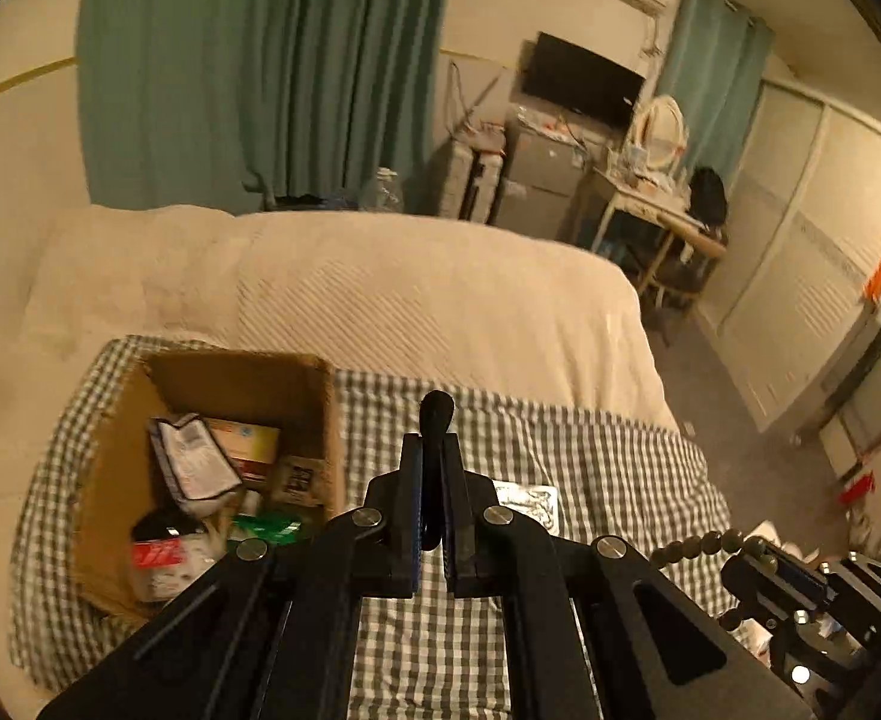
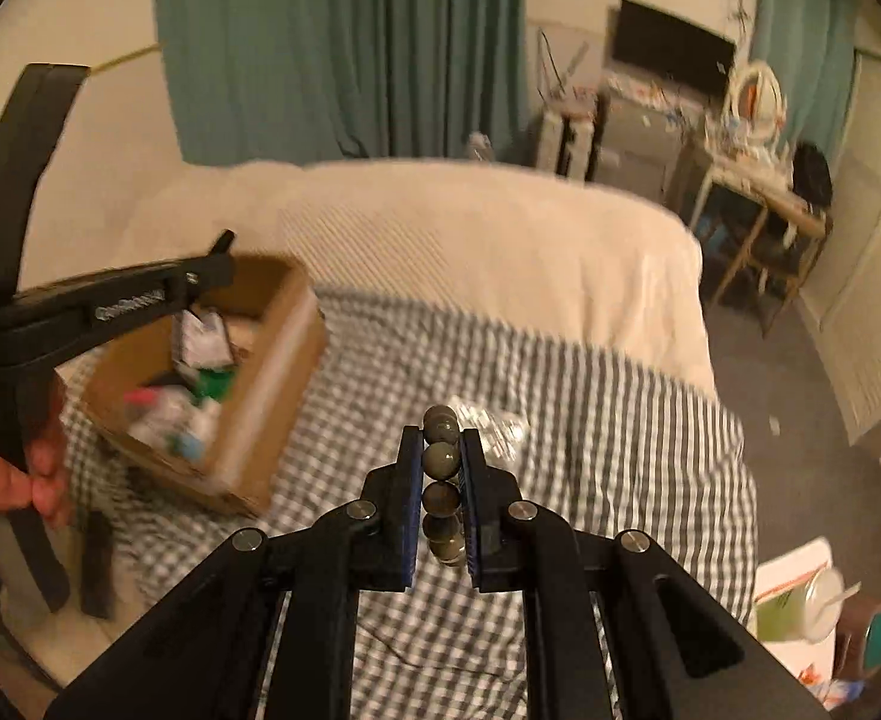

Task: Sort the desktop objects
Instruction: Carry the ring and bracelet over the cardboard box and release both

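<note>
Left tongs clamp a black loop, right tongs clamp beads; no legible writing.

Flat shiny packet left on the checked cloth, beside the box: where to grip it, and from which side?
Probably the edge away from the cardboard box, coming from above at a low tilt. The packet lies flat on the checked cloth, so nothing stands up to pinch. The soft cloth should let one finger dig under that edge.

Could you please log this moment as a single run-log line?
left tool: shut on black object | right tool: shut on bead string | cardboard box: part-filled, on checkered cloth | both tools above bed
</note>
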`<act>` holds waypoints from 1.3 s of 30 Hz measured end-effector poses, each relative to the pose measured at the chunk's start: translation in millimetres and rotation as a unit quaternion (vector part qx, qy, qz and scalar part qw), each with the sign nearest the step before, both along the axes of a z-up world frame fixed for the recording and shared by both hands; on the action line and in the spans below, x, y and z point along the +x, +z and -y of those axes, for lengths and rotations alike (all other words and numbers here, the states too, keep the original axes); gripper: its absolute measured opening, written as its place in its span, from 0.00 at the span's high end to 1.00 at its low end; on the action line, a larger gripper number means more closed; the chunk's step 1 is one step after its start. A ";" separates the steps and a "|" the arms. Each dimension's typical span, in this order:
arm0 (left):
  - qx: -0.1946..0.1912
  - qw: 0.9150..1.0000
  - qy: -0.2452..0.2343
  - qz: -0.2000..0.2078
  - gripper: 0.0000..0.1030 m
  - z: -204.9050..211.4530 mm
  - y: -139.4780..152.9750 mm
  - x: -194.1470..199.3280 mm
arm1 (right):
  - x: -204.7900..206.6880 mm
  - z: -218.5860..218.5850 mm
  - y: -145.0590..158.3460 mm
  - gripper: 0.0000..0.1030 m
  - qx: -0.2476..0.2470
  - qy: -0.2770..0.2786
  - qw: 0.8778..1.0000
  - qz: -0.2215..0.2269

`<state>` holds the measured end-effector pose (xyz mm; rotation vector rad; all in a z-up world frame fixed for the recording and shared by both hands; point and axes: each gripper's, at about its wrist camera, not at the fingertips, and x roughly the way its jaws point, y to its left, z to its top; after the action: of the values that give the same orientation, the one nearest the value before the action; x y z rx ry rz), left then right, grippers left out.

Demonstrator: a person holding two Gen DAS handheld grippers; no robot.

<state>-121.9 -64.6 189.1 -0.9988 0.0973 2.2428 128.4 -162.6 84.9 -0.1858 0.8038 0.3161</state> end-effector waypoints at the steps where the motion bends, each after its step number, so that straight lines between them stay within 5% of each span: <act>1: -0.002 1.000 0.002 0.002 0.95 5.2 6.3 -2.7 | -3.4 -10.5 16.4 0.89 0.004 0.003 1.000 0.010; 6: 0.026 0.998 0.056 0.009 0.95 50.3 25.8 -16.0 | -7.5 -57.9 63.6 0.90 0.043 0.013 0.999 0.032; 10: 0.035 0.995 0.089 0.017 0.95 86.6 11.0 -26.6 | -7.4 -93.5 68.0 0.90 0.086 0.012 0.996 0.030; 13: 0.002 0.995 0.093 0.035 0.95 99.7 -15.9 -40.4 | -1.0 -118.6 46.5 0.90 0.125 0.020 0.992 -0.007; 28: -0.066 0.992 0.077 0.073 0.95 128.1 -97.6 -98.2 | 37.4 -186.2 -43.3 0.90 0.084 0.048 0.992 -0.077; 39: -0.094 0.993 0.063 0.044 0.93 119.7 -109.9 -100.0 | 59.6 -192.2 -66.3 0.89 0.093 0.046 0.990 -0.094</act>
<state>-221.9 -184.3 79.2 -1.2328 0.2165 2.3323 188.0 29.6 18.6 -0.0182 0.9492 0.4985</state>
